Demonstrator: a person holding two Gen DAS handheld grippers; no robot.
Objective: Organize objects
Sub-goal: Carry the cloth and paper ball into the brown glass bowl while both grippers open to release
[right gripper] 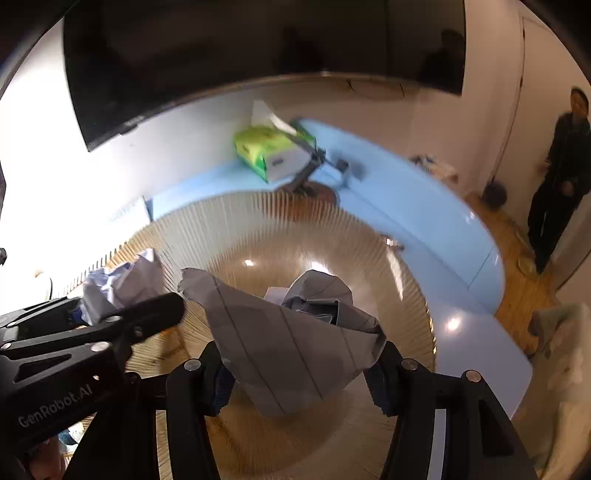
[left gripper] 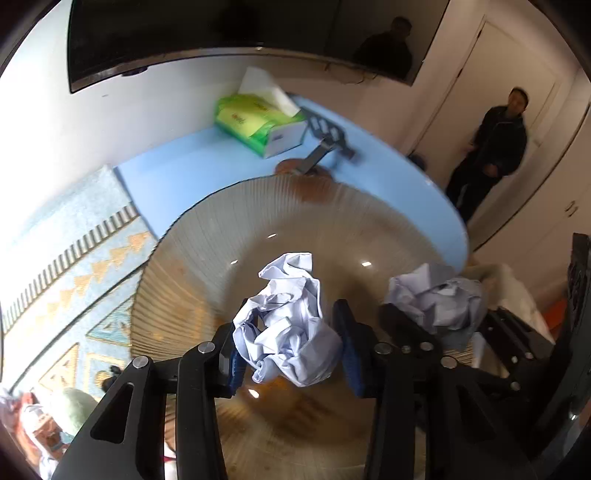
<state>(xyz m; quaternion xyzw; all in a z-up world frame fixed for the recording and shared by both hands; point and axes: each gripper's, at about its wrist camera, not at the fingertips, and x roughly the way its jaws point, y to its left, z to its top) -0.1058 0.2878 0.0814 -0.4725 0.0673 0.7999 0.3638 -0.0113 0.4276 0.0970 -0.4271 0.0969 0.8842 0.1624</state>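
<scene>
Above a round ribbed glass desk (left gripper: 221,236), the left gripper (left gripper: 291,354) holds a crumpled ball of pale paper (left gripper: 288,325) between its blue pads (left gripper: 354,365) at the lower centre of the left wrist view. The jaws stand narrow around the ball, with the right-hand pad close beside the paper; whether it presses cannot be told. To the right in the same view, the right gripper (left gripper: 436,332) carries a second crumpled paper (left gripper: 439,295), just beside the first and apart from it.

From the right wrist view, the right gripper (right gripper: 299,373) stands at a medium width, clamped on a larger grey-white sheet (right gripper: 291,339) that is creased and ruled with thin lines. The sheet rises out of the jaws toward the middle of the frame. At the left edge, the left gripper (right gripper: 110,314) reaches in with its own paper ball (right gripper: 118,284).

Beyond the glass, in the upper middle of both views, a green tissue box (left gripper: 258,125) sits on a light blue surface (left gripper: 177,173), a white tissue standing out of its top. A dark metal stand (left gripper: 325,144) lies just to the right of the box. A dark screen (left gripper: 203,33) hangs on the wall above. A person in dark clothes (left gripper: 495,147) stands by a door at the upper right. A patterned blue and gold rug (left gripper: 74,266) shows at the left of the left wrist view.
</scene>
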